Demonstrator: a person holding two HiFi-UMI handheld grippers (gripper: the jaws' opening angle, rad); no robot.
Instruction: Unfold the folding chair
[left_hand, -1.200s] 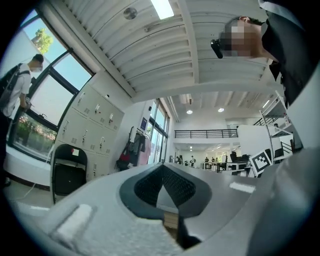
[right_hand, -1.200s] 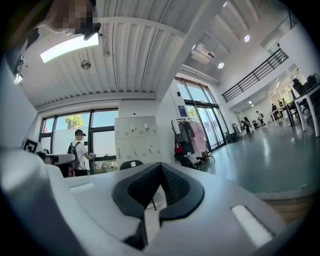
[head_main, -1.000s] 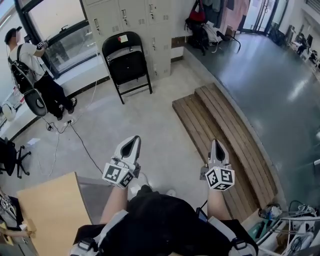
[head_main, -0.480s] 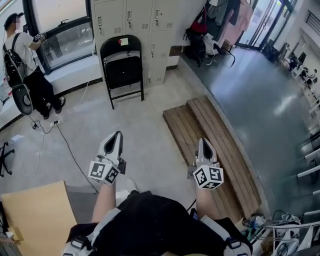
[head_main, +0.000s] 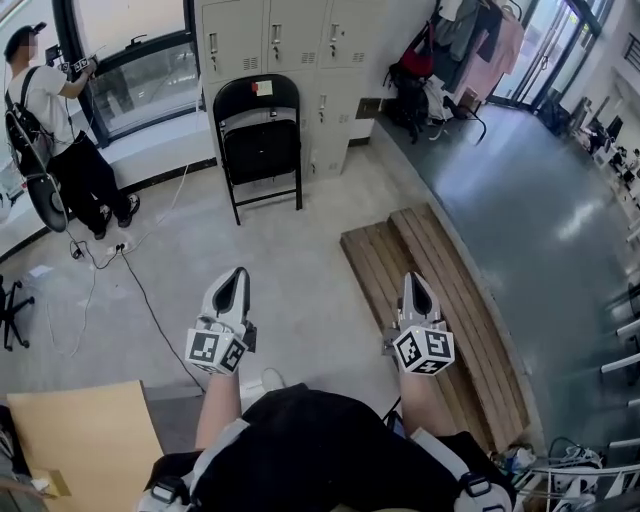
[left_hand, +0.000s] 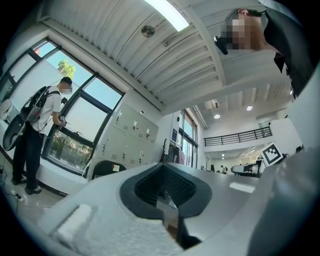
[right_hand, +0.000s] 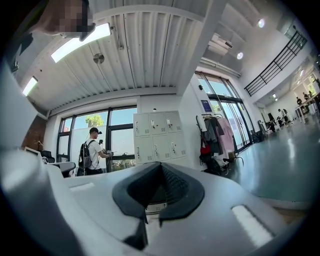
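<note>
A black folding chair (head_main: 260, 140) leans folded against the grey lockers (head_main: 290, 50) at the far side of the room; its top shows in the left gripper view as a dark folding chair back (left_hand: 106, 169). My left gripper (head_main: 232, 287) and right gripper (head_main: 414, 291) are held out side by side over the floor, well short of the chair. Both point towards it with jaws shut and nothing between them. In each gripper view the jaws, seen as left gripper (left_hand: 167, 192) and right gripper (right_hand: 155, 190), are closed together.
A person (head_main: 60, 130) with a backpack stands by the window at the left. Low wooden steps (head_main: 435, 300) lie on the right beside a glossy grey floor. Cables (head_main: 130, 270) trail over the floor at left. A cardboard sheet (head_main: 85, 440) sits near my left leg. Coats and bags (head_main: 430, 80) hang at the back right.
Both grippers have travelled forward across the floor towards the chair, which sits nearer and more central in the head view. The jaws stayed shut.
</note>
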